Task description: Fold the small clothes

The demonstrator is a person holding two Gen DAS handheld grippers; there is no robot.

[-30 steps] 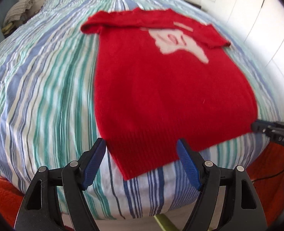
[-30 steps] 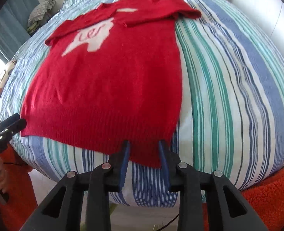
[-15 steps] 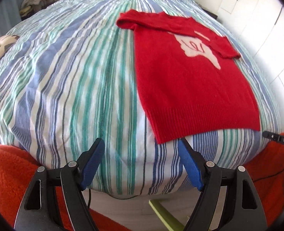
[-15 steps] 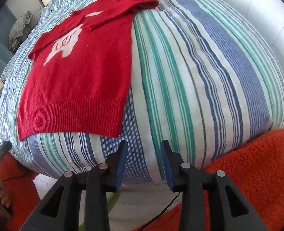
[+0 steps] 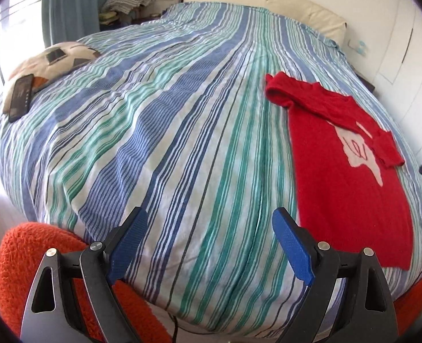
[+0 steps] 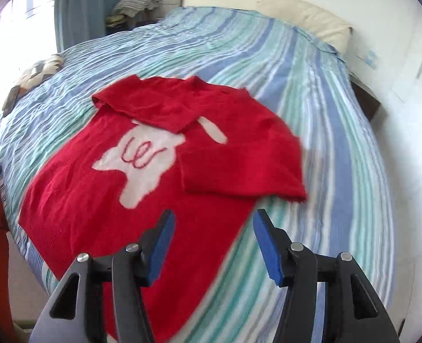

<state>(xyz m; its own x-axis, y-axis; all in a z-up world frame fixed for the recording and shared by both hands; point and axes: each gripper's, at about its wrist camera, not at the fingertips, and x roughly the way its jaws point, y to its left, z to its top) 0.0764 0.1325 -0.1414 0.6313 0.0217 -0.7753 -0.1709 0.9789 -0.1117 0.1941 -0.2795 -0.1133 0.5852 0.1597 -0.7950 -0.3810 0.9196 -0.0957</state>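
Observation:
A small red sweater [image 6: 159, 177] with a white motif lies flat on the striped bedspread [image 6: 311, 91], both sleeves folded in over the chest. In the left wrist view the red sweater [image 5: 351, 177] sits at the right side. My left gripper [image 5: 208, 245] hovers over bare bedspread [image 5: 168, 143] left of the sweater, its jaws opening wide with nothing between them. My right gripper [image 6: 211, 243] hangs above the sweater's right side, near the folded right sleeve [image 6: 239, 171]; its jaws are opening and hold nothing. The other gripper's tip shows at the left edge of the right wrist view.
A football-print cushion [image 5: 53, 60] with a dark phone [image 5: 21, 97] on it lies at the bed's far left. A cream headboard [image 5: 256, 3] and white wall panels bound the far and right sides. Orange fuzzy fabric [image 5: 36, 245] lies below the bed's near edge.
Both grippers left the sweater's hem, rose and swung apart. The left view now faces bare bedspread; the right now looks over the sweater's chest. Both pairs of jaws stand wider.

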